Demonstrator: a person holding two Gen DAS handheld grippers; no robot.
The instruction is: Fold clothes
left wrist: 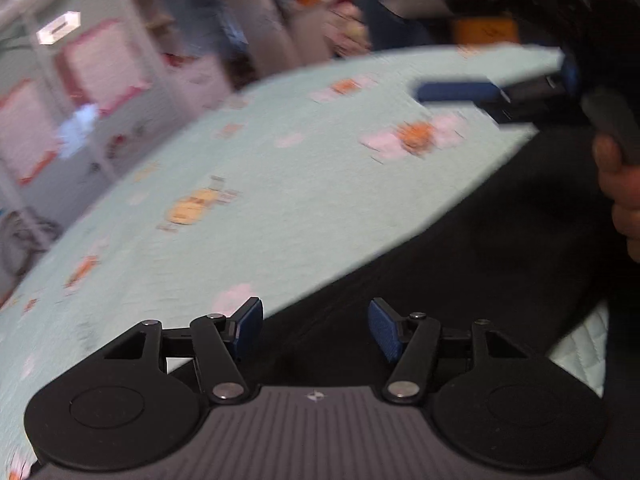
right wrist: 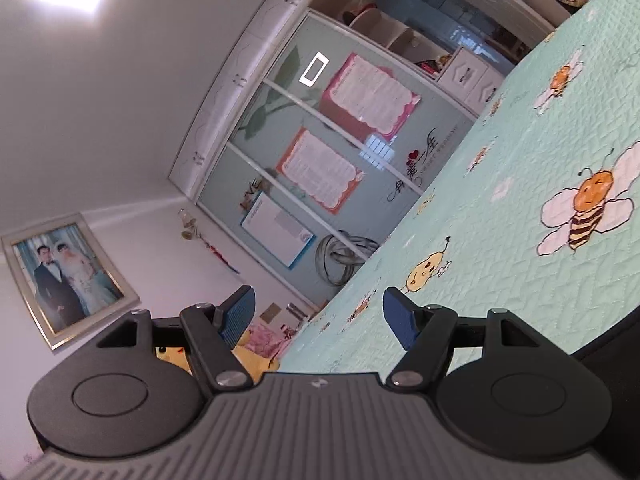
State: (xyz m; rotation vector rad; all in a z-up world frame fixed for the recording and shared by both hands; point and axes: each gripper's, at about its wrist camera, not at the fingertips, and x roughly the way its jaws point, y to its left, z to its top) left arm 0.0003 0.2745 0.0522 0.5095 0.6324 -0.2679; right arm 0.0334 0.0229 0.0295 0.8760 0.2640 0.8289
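below open jaws, black garment (left wrist: 460,248)

Black garment (left wrist: 460,264), plain dark fabric, lying spread on the mint-green bee-print quilt (left wrist: 280,200), covering its lower right part in the left wrist view, edge running diagonally, only a dark corner (right wrist: 612,344) visible in the right wrist view

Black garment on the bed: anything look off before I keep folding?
Nothing stands out. The black garment lies on the mint bee-print bedspread, with no visible spill or damage. Both the left gripper and right gripper are open and empty. The left wrist view is motion-blurred, so fine creases can't be judged.
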